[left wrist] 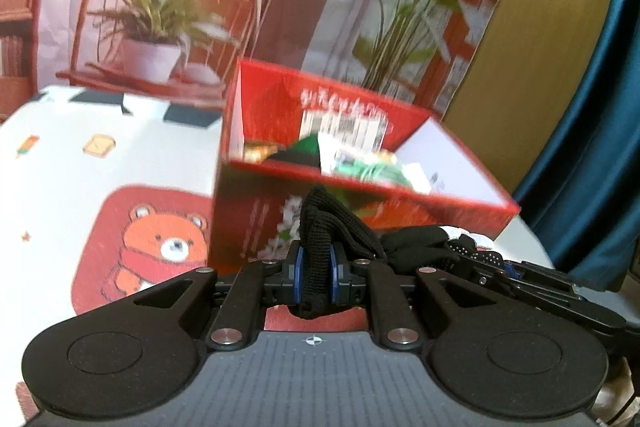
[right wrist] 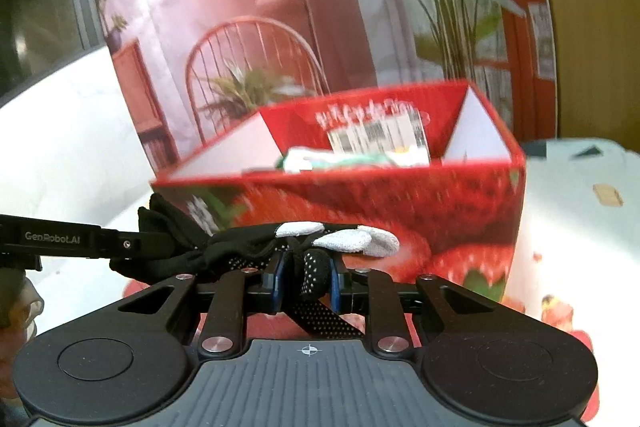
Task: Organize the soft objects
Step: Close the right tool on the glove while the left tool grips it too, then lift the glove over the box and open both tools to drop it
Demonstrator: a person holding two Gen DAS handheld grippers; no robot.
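Observation:
A black knit glove [left wrist: 320, 223] with white fingertips [right wrist: 352, 239] is stretched between my two grippers, in front of the red strawberry-print box [right wrist: 440, 211]. My left gripper [left wrist: 318, 265] is shut on the glove's ribbed cuff end. My right gripper [right wrist: 306, 277] is shut on the dotted finger part of the glove [right wrist: 240, 247]. In the left wrist view the right gripper [left wrist: 496, 265] comes in from the right. In the right wrist view the left gripper [right wrist: 120, 245] comes in from the left. The box [left wrist: 240, 219] is open on top.
Green and white packets [left wrist: 360, 163] lie inside the box. The box stands on a white tablecloth [left wrist: 60, 167] with a bear print [left wrist: 168, 247]. Behind hangs a printed backdrop [left wrist: 168, 7] of a chair and plants, with a blue curtain [left wrist: 592, 147] at the right.

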